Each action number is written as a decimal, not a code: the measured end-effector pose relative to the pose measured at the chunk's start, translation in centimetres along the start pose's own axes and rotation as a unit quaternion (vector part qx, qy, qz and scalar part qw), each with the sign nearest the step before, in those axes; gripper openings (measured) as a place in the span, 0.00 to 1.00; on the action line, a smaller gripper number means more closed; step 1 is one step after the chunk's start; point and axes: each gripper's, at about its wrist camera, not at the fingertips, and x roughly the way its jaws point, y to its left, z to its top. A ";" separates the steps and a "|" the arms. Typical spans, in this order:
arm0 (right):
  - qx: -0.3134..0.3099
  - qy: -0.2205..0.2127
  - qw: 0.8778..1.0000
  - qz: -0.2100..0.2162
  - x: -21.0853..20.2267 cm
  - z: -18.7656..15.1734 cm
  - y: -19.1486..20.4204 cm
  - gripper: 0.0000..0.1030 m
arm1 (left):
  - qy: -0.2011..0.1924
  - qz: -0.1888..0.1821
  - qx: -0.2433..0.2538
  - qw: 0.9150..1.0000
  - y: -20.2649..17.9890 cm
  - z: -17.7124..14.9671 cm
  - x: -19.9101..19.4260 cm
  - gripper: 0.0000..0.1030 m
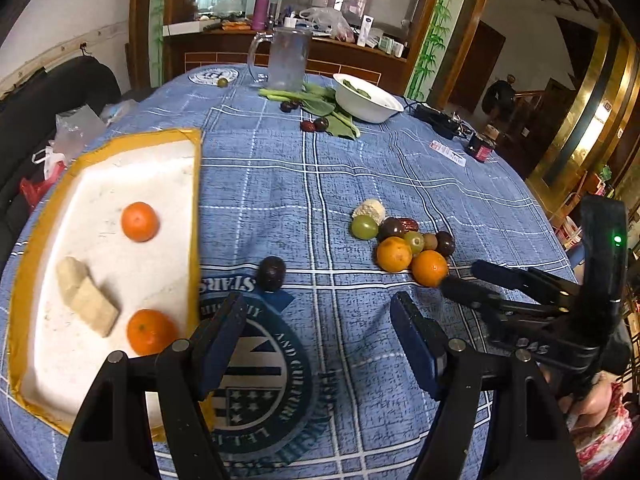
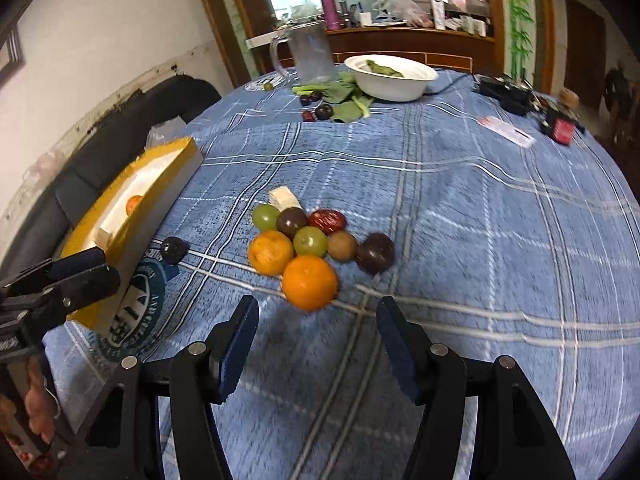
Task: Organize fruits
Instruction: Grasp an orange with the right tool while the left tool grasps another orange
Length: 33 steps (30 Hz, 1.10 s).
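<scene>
A white tray with a yellow rim (image 1: pixel 100 184) lies at the left and holds two oranges (image 1: pixel 140 222) and two beige cakes (image 1: pixel 86 296). A pile of fruit lies on the blue cloth: two oranges (image 2: pixel 310 282), green grapes (image 2: pixel 310 241), dark plums (image 2: pixel 375 253), a red date (image 2: pixel 327 220), a kiwi berry. A lone dark plum (image 1: pixel 271 273) lies near the tray. My left gripper (image 1: pixel 320 328) is open and empty by the tray's corner. My right gripper (image 2: pixel 318 330) is open and empty just before the nearest orange; it also shows in the left wrist view (image 1: pixel 460 280).
At the far side stand a white bowl (image 2: pixel 390 76) with greens, a clear glass jug (image 2: pixel 310 54), leaves with a few dark fruits (image 2: pixel 324 111), a power strip and a small jar (image 2: pixel 562 128). A black sofa (image 2: pixel 120 128) borders the table's left.
</scene>
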 end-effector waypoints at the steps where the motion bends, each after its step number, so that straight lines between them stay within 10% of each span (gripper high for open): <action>1: -0.004 0.001 1.000 -0.001 0.4 0.1 0.1 0.64 | 0.002 -0.001 -0.002 1.000 0.0 0.0 0.2 0.71; 10: -0.043 0.009 0.998 -0.039 3.6 0.7 1.5 0.37 | 0.014 -0.028 -0.002 0.999 -1.2 1.7 3.2 0.71; 18: -0.013 0.013 1.000 -0.017 2.5 -0.1 -0.4 0.36 | 0.032 -0.060 0.032 0.997 -3.8 2.6 7.0 0.70; 25: -0.021 0.012 1.000 -0.006 2.6 -0.2 -0.4 0.37 | 0.035 -0.093 0.059 0.993 -5.2 3.3 9.3 0.32; 33: -0.041 0.011 0.999 -0.018 2.7 -0.3 0.3 0.42 | 0.034 -0.112 0.047 0.992 -4.6 2.7 10.7 0.37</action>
